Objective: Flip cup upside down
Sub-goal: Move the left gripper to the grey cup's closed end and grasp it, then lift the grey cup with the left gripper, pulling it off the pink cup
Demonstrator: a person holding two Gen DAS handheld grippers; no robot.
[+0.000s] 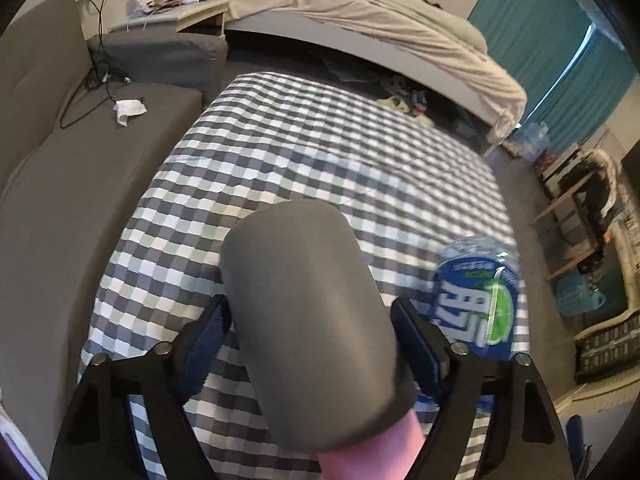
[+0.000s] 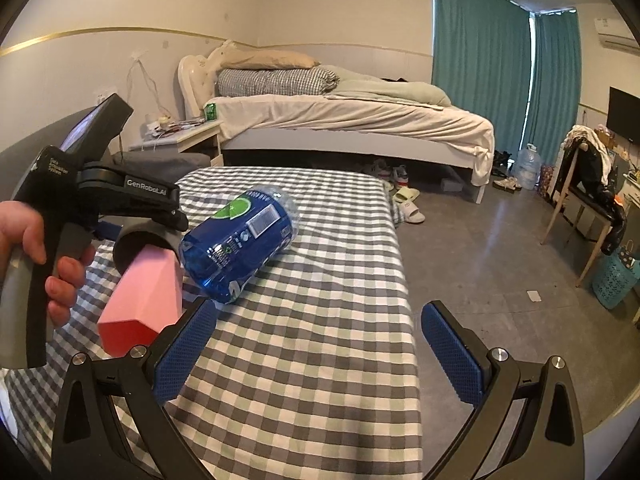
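A grey cup [image 1: 308, 312] lies tilted between the blue pads of my left gripper [image 1: 312, 328], which is shut on it above the checked tablecloth [image 1: 304, 140]. Its closed end points away from the camera. A pink block [image 1: 372, 452] sticks out of its open mouth. In the right wrist view the left gripper [image 2: 160, 216] holds the cup [image 2: 136, 244] at the left, with the pink block [image 2: 144, 300] slanting down out of it. My right gripper [image 2: 316, 356] is open and empty over the table's near right part.
A blue-labelled plastic bottle [image 2: 240, 240] lies on its side beside the cup; it also shows in the left wrist view [image 1: 480, 300]. A grey sofa [image 1: 80, 184] runs along the table's left. A bed [image 2: 352, 120], slippers [image 2: 408, 204] and a chair [image 2: 588, 200] stand beyond.
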